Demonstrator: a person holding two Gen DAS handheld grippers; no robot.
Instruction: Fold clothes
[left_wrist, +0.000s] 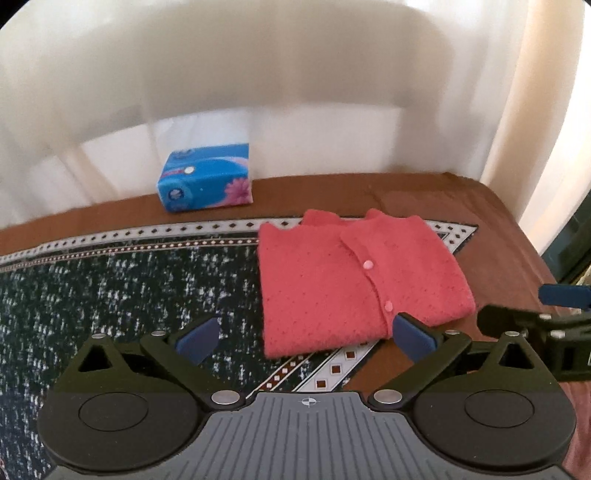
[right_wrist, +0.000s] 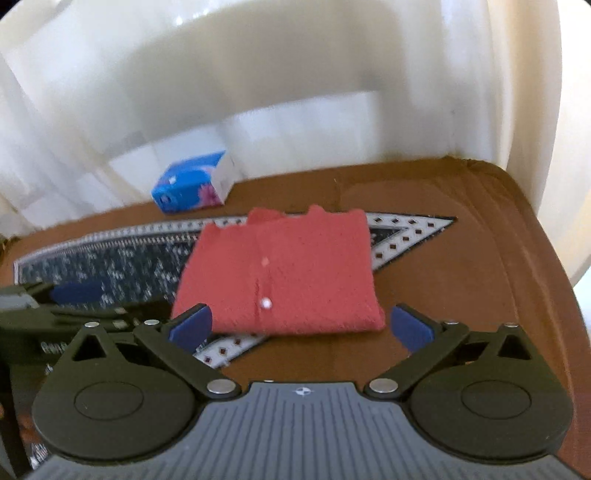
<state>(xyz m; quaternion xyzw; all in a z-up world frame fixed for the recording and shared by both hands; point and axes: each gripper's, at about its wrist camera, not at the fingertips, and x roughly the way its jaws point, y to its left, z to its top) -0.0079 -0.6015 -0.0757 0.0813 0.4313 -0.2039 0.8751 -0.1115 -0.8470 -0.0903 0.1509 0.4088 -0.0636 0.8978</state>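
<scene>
A pink knitted cardigan (left_wrist: 354, 280) with pale buttons lies folded into a flat rectangle on the patterned tablecloth (left_wrist: 110, 288); it also shows in the right wrist view (right_wrist: 288, 273). My left gripper (left_wrist: 306, 338) is open and empty, just in front of the cardigan's near edge. My right gripper (right_wrist: 301, 326) is open and empty, its fingertips either side of the near edge, not touching it. The right gripper's fingers (left_wrist: 517, 321) show at the right of the left wrist view; the left gripper's fingers (right_wrist: 74, 295) show at the left of the right wrist view.
A blue tissue pack (left_wrist: 207, 182) stands at the far side of the table, left of the cardigan, also in the right wrist view (right_wrist: 194, 184). White curtains (left_wrist: 295, 92) hang behind. The brown cloth border (right_wrist: 461, 266) runs to the table's right edge.
</scene>
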